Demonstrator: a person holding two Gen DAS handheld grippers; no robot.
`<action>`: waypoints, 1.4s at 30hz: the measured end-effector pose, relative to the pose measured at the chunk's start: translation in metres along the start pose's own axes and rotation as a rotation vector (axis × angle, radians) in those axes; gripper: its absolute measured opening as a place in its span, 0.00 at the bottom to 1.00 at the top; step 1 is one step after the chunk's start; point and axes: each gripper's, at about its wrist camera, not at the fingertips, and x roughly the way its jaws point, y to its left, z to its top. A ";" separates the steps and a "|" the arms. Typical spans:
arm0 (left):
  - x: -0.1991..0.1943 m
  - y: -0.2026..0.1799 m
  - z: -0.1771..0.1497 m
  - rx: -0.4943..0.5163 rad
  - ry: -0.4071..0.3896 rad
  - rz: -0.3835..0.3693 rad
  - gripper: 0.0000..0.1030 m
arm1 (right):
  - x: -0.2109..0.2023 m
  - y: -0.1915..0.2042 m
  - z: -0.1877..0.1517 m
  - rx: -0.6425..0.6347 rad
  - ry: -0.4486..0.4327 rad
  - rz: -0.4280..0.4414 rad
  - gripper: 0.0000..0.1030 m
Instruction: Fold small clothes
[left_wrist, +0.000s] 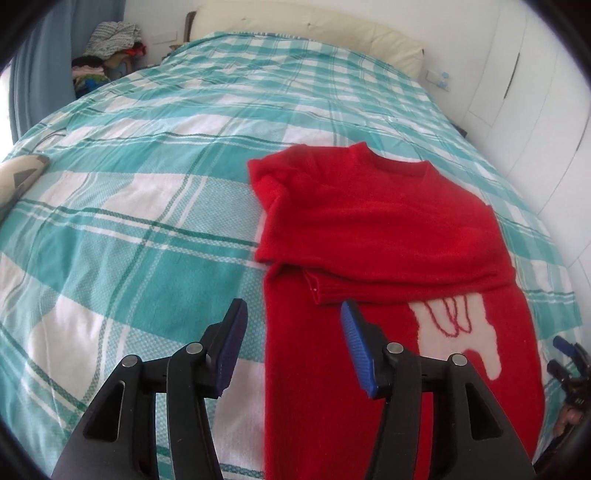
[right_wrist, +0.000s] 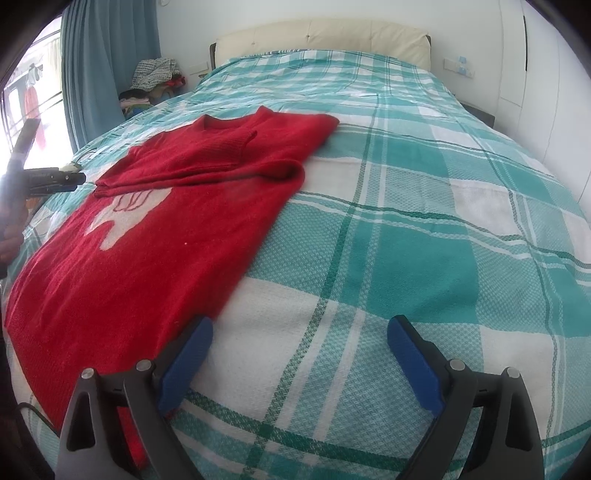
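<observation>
Left wrist view first: nearest the lens, the left gripper (left_wrist: 293, 314) hangs over the near edge of the bed (left_wrist: 147, 206), its blue-padded fingers (left_wrist: 356, 343) apart with nothing pinched between them. One finger sits over the bare checked bedspread, the other over the red knit, and whether either touches the fabric I cannot tell. Right under and beyond it lies the red sweater (left_wrist: 388, 229), flat on the bed's right half in this view, its lower body toward the near edge. A pale motif (left_wrist: 454, 325) with red stitching shows on the front. Further up, both sleeves are folded in across the chest, one cuff (left_wrist: 325, 288) lying just above the motif, and the neckline (left_wrist: 391, 162) points toward the cream headboard (left_wrist: 314, 33).

Over in the right wrist view, the right gripper (right_wrist: 299, 343) has its jaws spread wide and empty, hovering at the sweater's hem corner, one pad just beside the red edge. Beyond it runs the teal-and-white spread, then the folded sleeves. At the far left corner, past the bed, a heap of clothes (right_wrist: 155, 81) sits by the blue curtain (right_wrist: 103, 66), white wardrobe doors (right_wrist: 535, 74) opposite.
</observation>
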 end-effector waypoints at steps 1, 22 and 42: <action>0.003 0.001 -0.002 -0.013 0.022 0.007 0.53 | -0.010 0.002 0.008 0.020 -0.018 0.041 0.83; 0.007 0.016 0.008 -0.094 0.026 -0.075 0.54 | 0.143 0.007 0.109 0.846 0.225 0.311 0.33; 0.018 0.009 -0.002 -0.044 0.063 -0.013 0.58 | 0.114 -0.002 0.085 0.687 0.125 0.176 0.06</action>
